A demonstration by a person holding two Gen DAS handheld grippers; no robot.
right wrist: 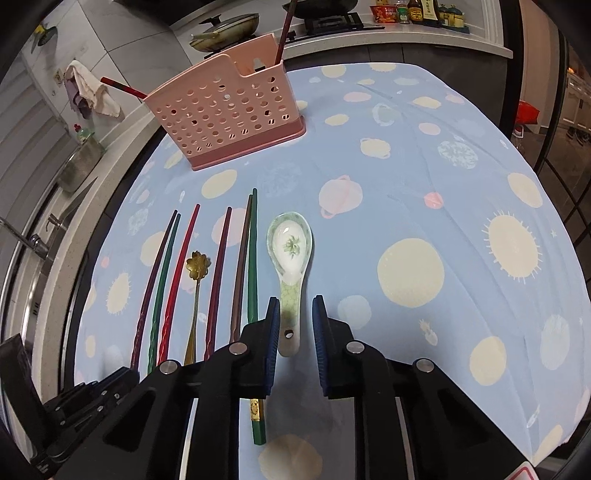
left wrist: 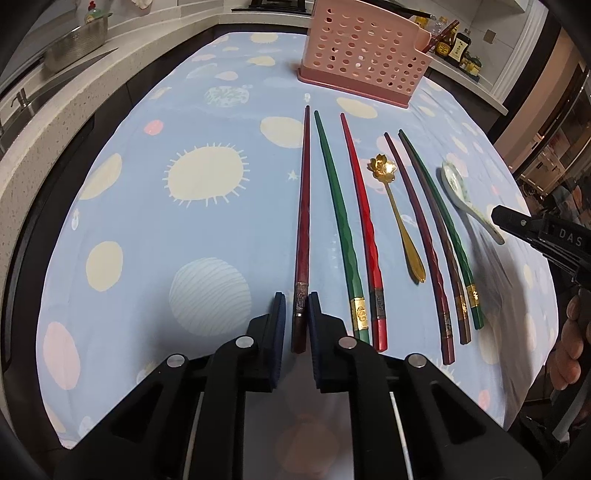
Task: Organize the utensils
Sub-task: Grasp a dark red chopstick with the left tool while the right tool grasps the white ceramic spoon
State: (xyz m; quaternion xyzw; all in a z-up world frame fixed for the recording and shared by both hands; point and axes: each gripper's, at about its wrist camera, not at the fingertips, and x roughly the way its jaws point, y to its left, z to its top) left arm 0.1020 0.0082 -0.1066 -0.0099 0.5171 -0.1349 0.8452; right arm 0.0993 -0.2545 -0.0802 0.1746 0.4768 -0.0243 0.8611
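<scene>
utensils lie in a row on the surface (left wrist: 140,229) in front of you, handles toward you, tips toward the pink perforated holder (left wrist: 360,55) at the far side. from left to right in the left wrist view: a dark red chopstick (left wrist: 303,221), a green chopstick (left wrist: 338,225), a bright red chopstick (left wrist: 364,229), a gold flower spoon (left wrist: 397,218), a maroon chopstick (left wrist: 421,240), a brown chopstick (left wrist: 441,243) lying tight against another green chopstick (left wrist: 448,236), and a ceramic spoon (right wrist: 290,258) at the right end.

your left gripper (left wrist: 297,308) is narrowed around the handle end of the dark red chopstick, its pads close on both sides; you cannot tell if they are touching it. to its left the cloth is open all the way to the surface's edge.

your right gripper (right wrist: 294,314) is held fairly wide, straddling the ceramic spoon's handle, with a clear gap on the right side and the left finger just beside it. right of the spoon the cloth runs bare to the far right edge.

the holder already has two chopsticks (right wrist: 282,33) standing in it, and open cloth separates it from the row's tips.
</scene>
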